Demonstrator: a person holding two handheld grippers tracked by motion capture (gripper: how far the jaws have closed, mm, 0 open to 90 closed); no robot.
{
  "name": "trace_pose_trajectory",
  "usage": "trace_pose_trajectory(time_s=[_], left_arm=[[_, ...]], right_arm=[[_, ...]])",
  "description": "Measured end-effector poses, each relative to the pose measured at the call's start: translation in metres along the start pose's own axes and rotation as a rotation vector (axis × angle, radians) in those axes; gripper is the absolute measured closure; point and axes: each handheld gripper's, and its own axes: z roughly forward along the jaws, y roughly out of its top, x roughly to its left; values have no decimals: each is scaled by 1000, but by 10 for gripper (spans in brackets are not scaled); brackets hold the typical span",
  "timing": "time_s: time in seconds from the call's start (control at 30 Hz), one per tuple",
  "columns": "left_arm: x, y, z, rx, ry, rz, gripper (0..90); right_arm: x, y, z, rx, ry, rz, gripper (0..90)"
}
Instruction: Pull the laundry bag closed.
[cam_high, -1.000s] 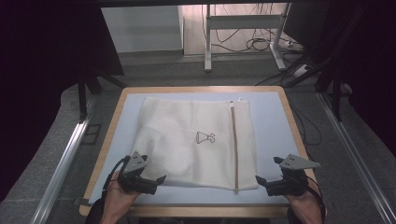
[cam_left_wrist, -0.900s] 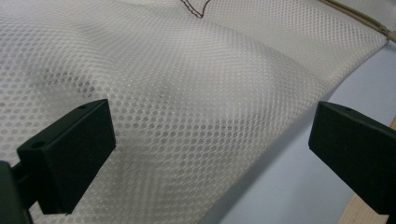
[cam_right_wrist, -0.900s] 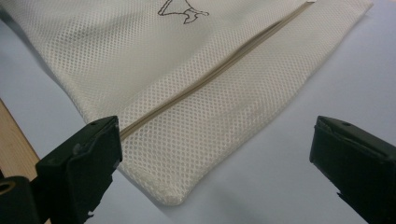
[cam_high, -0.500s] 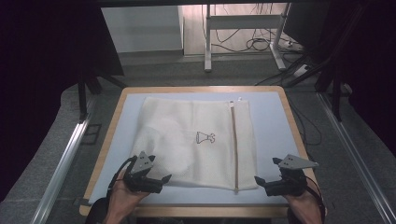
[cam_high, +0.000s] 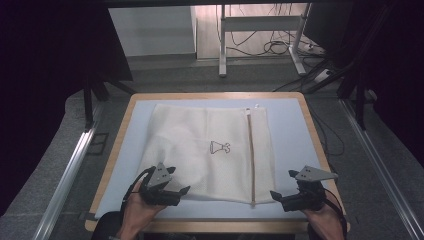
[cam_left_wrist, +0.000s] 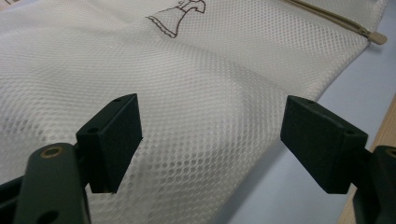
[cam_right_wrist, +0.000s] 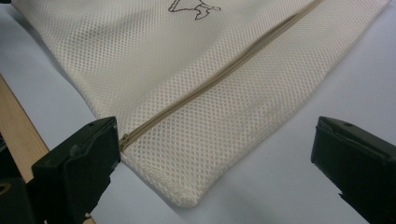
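Looking down in the high view, a white mesh laundry bag (cam_high: 210, 152) lies flat on the pale blue table (cam_high: 292, 130), filling the middle of the frame, its long zipper (cam_high: 250, 160) running from upper to lower frame on its right side. The left gripper (cam_high: 172, 191) sits at the bag's lower left edge; the right gripper (cam_high: 280, 196) waits just past the lower right corner, slightly apart. In the left gripper view, the jaws have just been closing yet are not on the cloth, the bag's mesh (cam_left_wrist: 205, 116) lying between and beyond them. In the right gripper view, the jaws stand wide, the bag's corner (cam_right_wrist: 187, 196) between them at lower centre. Whether the bag holds anything cannot be told.
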Motion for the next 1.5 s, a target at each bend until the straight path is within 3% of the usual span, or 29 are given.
trace_pose_trajectory(time_s=[0.2, 0.53, 0.83, 1.03, 1.3, 1.5], left_arm=[[-5, 4, 5, 3, -27, 20, 259], [-8, 10, 12, 0, -82, 15, 365], [-13, 17, 20, 0, -126, 28, 455], [-21, 24, 30, -1, -172, 57, 539], [-25, 28, 40, -7, -195, 77, 633], [-28, 31, 47, -14, -210, 83, 677]], right_arm=[[2, 1, 2, 11, -9, -6, 19], [6, 2, 7, 12, -8, -11, 19], [6, 3, 9, 8, -22, 17, 17], [9, 4, 12, 38, -25, -3, 20], [11, 4, 17, 89, -27, -17, 22], [15, 5, 20, 91, -1, -35, 92]])
